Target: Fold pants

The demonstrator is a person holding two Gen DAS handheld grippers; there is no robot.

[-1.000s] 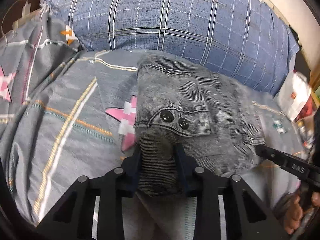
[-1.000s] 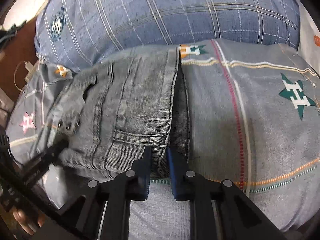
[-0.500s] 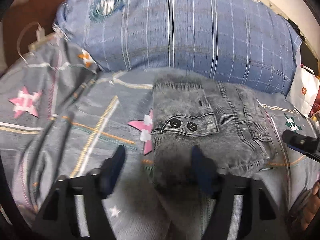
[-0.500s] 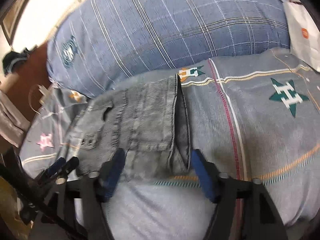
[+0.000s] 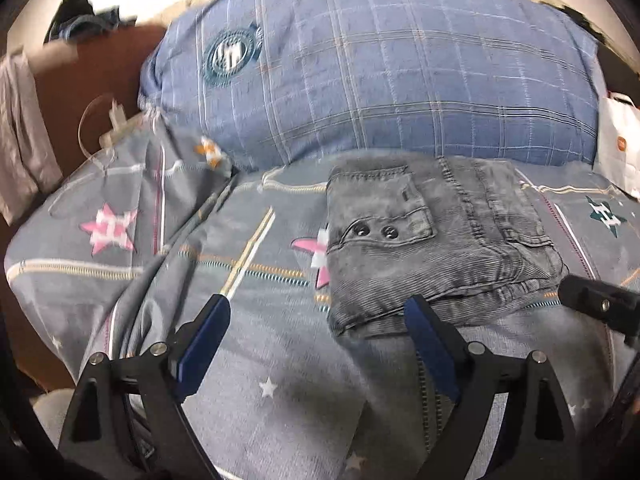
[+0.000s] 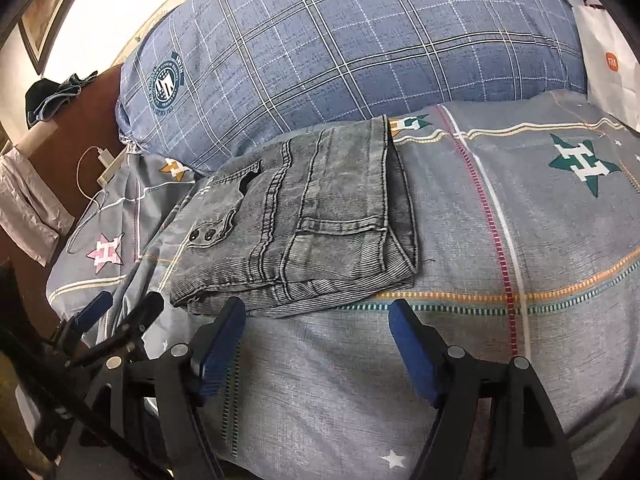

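Note:
The grey denim pants (image 5: 432, 240) lie folded in a compact rectangle on the grey bedspread (image 5: 240, 272), close to the blue plaid pillow; they also show in the right wrist view (image 6: 312, 220). My left gripper (image 5: 318, 312) is open and empty, just short of the pants' near left edge. My right gripper (image 6: 316, 316) is open and empty, just short of the near edge of the pants. The left gripper also appears at the lower left of the right wrist view (image 6: 120, 308), and the right gripper's tip at the right of the left wrist view (image 5: 596, 300).
A large blue plaid pillow (image 6: 360, 40) lies behind the pants. A white paper bag (image 6: 608, 64) stands at the right. A white charger and cable (image 6: 102, 160) lie at the bed's left edge beside a brown board (image 5: 80, 80). Grey cloth (image 5: 20, 140) hangs at the left.
Both grippers were shut on the near edge of the pants; they opened, let go and pulled back. The folded pants now rest on the bed.

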